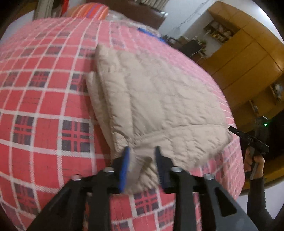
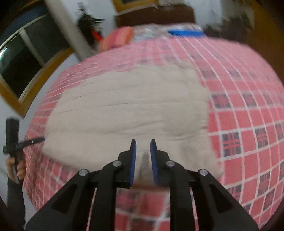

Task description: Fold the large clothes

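Beige quilted fabric, a large padded garment, is lying folded on a bed covered by a red plaid sheet, close to the bed's near edge and toward its right side in the left wrist view. The left tongs are hovering at the garment's near edge with the jaws parted; a corner of the fabric is sitting between them, though whether the blue pads are pressing on it is hard to tell. The right tongs are poised over the near hem with the jaws parted and only a narrow gap between them, gripping nothing that can be seen. Wide open sheet is stretching to the garment's left and beyond it toward a striped pillow. The right wrist view is smearing with motion blur, so the garment's seams and far edge are hard to make out there. A wooden wardrobe is standing past the bed's right edge.
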A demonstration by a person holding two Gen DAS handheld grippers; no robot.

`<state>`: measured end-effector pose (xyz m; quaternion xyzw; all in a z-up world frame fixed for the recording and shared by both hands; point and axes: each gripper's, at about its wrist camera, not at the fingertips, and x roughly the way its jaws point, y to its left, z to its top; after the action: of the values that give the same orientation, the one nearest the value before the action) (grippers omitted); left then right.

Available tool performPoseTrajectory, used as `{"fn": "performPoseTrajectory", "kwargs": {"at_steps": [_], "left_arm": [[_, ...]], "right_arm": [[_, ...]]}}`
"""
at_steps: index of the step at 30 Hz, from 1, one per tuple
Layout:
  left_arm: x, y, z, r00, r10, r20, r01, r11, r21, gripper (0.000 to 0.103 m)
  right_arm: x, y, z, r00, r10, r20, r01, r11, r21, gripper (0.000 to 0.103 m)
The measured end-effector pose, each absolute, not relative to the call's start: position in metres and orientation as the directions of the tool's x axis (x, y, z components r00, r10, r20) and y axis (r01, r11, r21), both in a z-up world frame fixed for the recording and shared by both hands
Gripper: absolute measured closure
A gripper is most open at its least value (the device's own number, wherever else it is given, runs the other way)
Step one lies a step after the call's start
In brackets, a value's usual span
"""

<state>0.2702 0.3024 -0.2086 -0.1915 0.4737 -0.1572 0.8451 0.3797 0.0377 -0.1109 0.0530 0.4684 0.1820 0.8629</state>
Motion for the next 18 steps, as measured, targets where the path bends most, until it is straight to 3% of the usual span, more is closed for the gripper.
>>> {"fn": "performPoseTrajectory", "kwargs": {"at_steps": [2, 6, 8, 14, 18], "left_arm": [[0.266, 0.309, -0.207, 0.518, -0.453, -0.726, 0.081, 0.871, -0.485, 0.047], [0.27, 0.338, -0.213, 0.527, -0.472, -0.707, 0.011, 0.835, -0.55, 0.04], [0.271, 0.345, -0.217, 0.511, -0.496, -0.702, -0.012, 0.813, -0.583, 0.03], [0.288, 0.374, -0.23, 0.491, -0.605, -0.627, -0.028, 0.708, -0.705, 0.022], [0.316, 0.381, -0.245, 0.474, -0.636, -0.609, -0.078, 0.659, -0.748, 0.022]], "right_arm": [[0.37, 0.065, -0.119, 0.468, 0.373, -0.801, -0.311, 0.918, 0.246, 0.085], [0.381, 0.099, -0.162, 0.433, 0.267, -0.861, -0.315, 0.94, 0.133, 0.087], [0.386, 0.101, -0.166, 0.429, 0.255, -0.866, -0.306, 0.944, 0.126, 0.087], [0.36, 0.122, -0.12, 0.503, 0.276, -0.819, -0.359, 0.929, 0.092, 0.08], [0.332, 0.183, -0.119, 0.553, 0.223, -0.803, -0.449, 0.891, -0.061, 0.068]]}}
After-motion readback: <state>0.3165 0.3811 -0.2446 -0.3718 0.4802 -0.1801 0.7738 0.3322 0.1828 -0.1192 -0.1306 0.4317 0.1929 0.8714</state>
